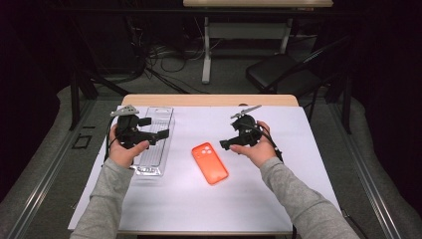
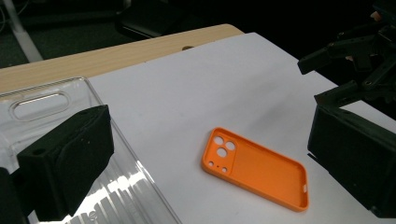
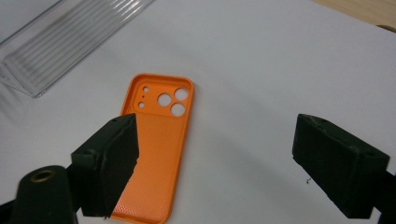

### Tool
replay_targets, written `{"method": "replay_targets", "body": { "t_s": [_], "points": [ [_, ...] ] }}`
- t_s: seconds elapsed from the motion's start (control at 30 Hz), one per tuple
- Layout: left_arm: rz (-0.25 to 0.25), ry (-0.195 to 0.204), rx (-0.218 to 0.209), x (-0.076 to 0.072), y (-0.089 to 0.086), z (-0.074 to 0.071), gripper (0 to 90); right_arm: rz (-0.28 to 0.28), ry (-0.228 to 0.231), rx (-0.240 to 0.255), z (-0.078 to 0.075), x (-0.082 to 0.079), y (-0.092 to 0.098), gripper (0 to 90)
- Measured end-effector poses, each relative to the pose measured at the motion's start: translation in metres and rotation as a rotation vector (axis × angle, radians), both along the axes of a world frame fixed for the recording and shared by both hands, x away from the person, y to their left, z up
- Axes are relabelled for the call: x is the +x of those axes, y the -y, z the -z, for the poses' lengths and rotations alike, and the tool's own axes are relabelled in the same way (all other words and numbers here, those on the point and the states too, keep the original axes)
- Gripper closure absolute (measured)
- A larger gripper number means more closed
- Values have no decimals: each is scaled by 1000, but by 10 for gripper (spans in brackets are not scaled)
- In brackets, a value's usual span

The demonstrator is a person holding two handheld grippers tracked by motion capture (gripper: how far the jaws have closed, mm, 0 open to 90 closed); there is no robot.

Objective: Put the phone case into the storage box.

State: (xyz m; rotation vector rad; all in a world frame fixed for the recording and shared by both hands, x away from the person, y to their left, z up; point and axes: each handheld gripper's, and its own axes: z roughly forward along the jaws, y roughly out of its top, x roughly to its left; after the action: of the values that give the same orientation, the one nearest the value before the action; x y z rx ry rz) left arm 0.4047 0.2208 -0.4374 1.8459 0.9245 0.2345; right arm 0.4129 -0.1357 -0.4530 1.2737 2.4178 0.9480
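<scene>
1. Right gripper [image 1: 222, 145]: jaws spread wide, nothing between them; held above the white sheet, just right of the phone case.
2. Left gripper [image 1: 164, 133]: jaws apart and empty, poised over the clear plastic tray.
3. Orange phone case [image 1: 210, 163]: lies flat on the sheet, hollow side up, between both hands, touched by neither gripper.
4. Clear plastic tray [image 1: 158, 124]: ribbed, left of the case.
5. White sheet [image 1: 259, 199]: covers the wooden table [image 1: 209, 100].

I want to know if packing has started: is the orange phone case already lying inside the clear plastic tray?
No, the orange phone case lies on the white sheet to the right of the clear plastic tray, apart from it.
</scene>
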Motion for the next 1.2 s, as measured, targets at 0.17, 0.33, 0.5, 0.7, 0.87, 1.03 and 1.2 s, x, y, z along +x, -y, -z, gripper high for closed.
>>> {"method": "replay_targets", "body": {
  "t_s": [0.17, 0.33, 0.5, 0.7, 0.87, 1.03, 1.2],
  "points": [
    [-10, 9, 12, -1, 0, 0, 9, 4, -37, -16, 6, 7, -5, 146],
    [-22, 15, 31, -1, 0, 0, 9, 2, -57, -51, 10, 13, -13, 146],
    [-23, 14, 47, -2, 2, 1, 9, 3, -73, -77, 13, 20, -23, 155],
    [-12, 16, 46, -4, 2, 1, 9, -12, -101, -107, 17, 26, -35, 226],
    [-11, 22, 42, -6, 0, -2, 17, -15, -128, -132, 19, 31, -44, 288],
    [-17, 25, 39, -7, -1, -2, 17, -20, -165, -154, 23, 35, -51, 344],
    [-14, 26, 39, -7, -3, -3, 23, -29, -172, -167, 26, 39, -57, 397]
  ]
}}
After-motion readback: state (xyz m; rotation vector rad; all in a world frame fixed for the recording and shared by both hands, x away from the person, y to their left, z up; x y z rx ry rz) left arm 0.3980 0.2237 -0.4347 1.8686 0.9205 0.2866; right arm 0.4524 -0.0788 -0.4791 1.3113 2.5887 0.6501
